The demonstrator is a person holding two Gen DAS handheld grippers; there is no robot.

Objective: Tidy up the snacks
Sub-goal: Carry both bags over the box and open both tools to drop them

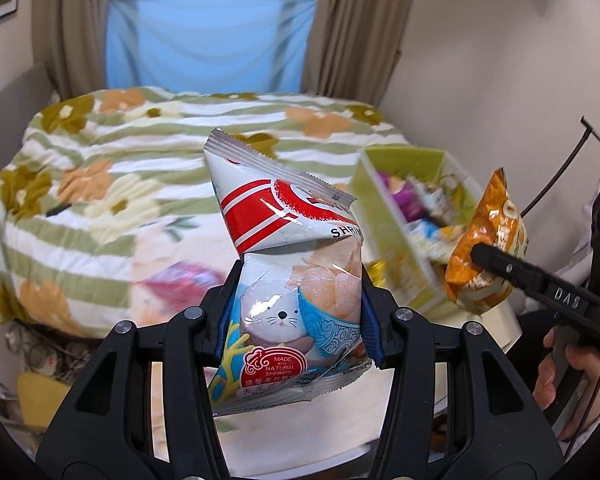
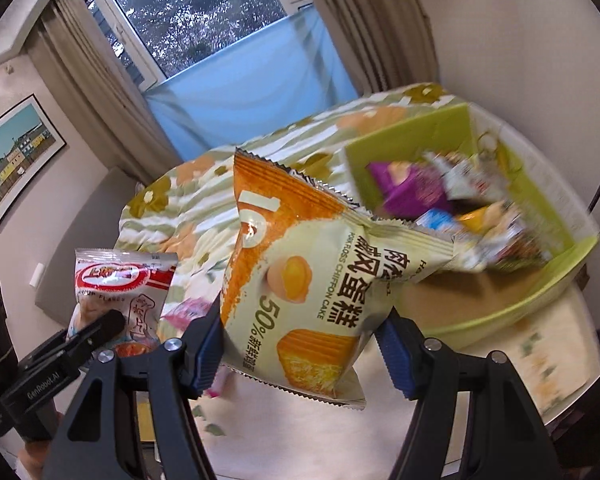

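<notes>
Left wrist view: left gripper (image 1: 298, 312) jaws pinch shrimp chip bag (image 1: 288, 264), held up in air. Right gripper (image 2: 300, 348) jaws pinch chiffon cake bag (image 2: 300, 280) near green box (image 2: 404, 136). Box already holds several snacks; these 2 not yet in, pink pkt (image 1: 188, 280) left on bed.

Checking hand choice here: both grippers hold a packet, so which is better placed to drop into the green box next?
Right, probably. The right gripper holds the chiffon cake packet beside the green box; the left gripper with the shrimp chips packet sits farther left.
</notes>
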